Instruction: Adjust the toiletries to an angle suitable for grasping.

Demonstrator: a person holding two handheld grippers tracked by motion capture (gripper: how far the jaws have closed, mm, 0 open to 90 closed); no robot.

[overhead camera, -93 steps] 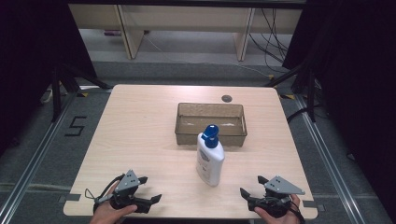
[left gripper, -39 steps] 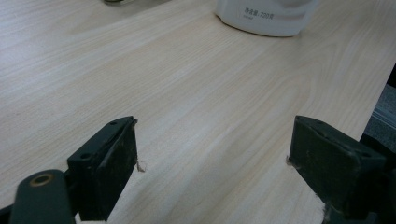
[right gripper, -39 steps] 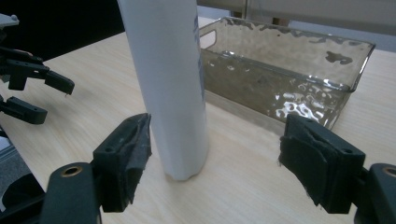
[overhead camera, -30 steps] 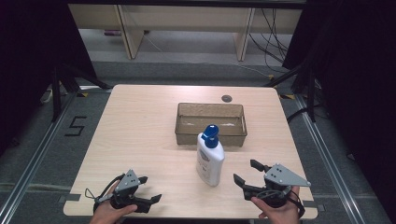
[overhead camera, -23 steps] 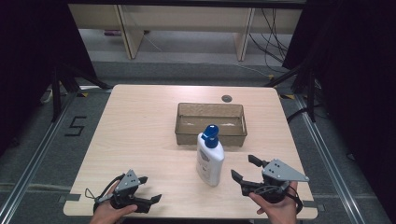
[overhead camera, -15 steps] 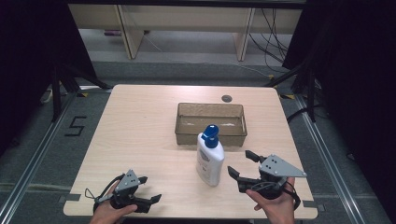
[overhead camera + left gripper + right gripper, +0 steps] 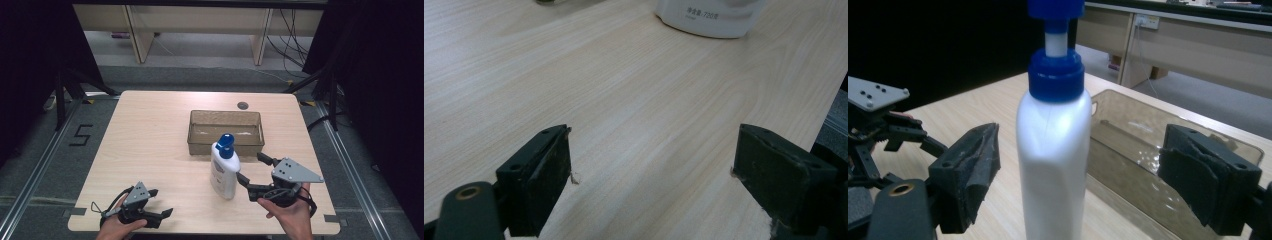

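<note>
White plastic pump bottle (image 7: 224,170) upright on the counter (image 7: 150,140), just before the clear bin (image 7: 225,131). Approach step: right gripper (image 7: 254,172) spread wide, freshly opening, straddling without contact. Next: advance, squeeze the body. Left gripper (image 7: 160,202) open, empty.

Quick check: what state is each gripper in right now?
Left gripper: open, holding nothing.
Right gripper: open, jaws just been widening, lined up on the white pump bottle, not gripping it.
</note>
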